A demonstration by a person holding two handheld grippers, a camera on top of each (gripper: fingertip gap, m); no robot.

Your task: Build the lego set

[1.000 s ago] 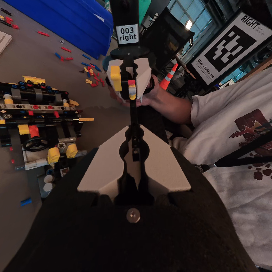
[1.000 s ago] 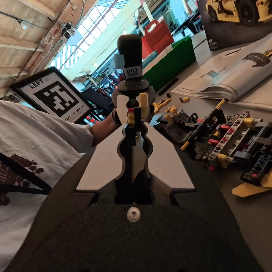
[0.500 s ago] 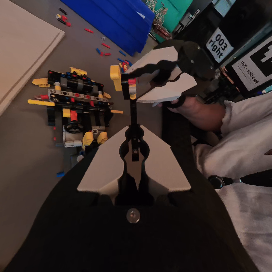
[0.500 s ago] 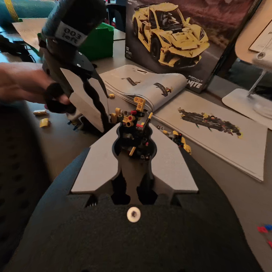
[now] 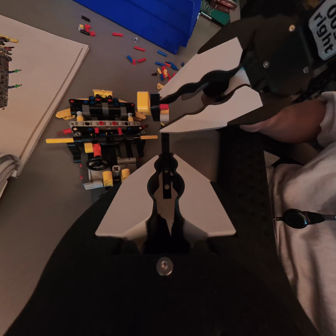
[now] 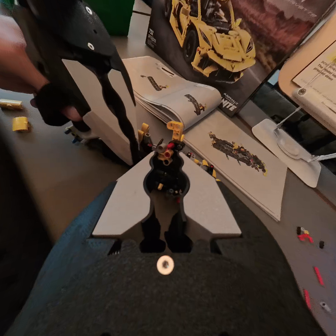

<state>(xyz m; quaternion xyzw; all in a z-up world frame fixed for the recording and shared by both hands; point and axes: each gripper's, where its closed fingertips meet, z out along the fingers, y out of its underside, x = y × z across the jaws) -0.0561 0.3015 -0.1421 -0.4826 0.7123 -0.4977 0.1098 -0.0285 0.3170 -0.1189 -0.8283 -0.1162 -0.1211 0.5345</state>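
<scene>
A small sub-assembly, a thin black beam [image 5: 166,180] with a yellow, red and grey head [image 5: 160,109], hangs above the table between both grippers. My left gripper [image 5: 166,156] is shut on the beam's near end. My right gripper [image 5: 160,113] comes in from the upper right and is shut on the head, which shows between its fingertips in the right wrist view [image 6: 165,154]. The left gripper [image 6: 135,156] points down beside it there. The black and yellow car chassis [image 5: 105,134] lies on the table left of the grippers, and part of it shows behind my right fingers [image 6: 164,179].
A blue bin [image 5: 145,18] and scattered red, blue and yellow pins [image 5: 163,69] lie at the back. The open instruction booklet [image 6: 172,94], a loose sheet [image 6: 236,163], the set's box [image 6: 218,45] and a white stand base [image 6: 291,151] lie beyond. A person's white shirt [image 5: 300,236] is at the right. Less than 4 cm separates the two grippers' tips.
Both grippers have tilted down over the table, keeping hold of the sub-assembly. The right gripper has swung from facing the left one head-on to crossing it from the side.
</scene>
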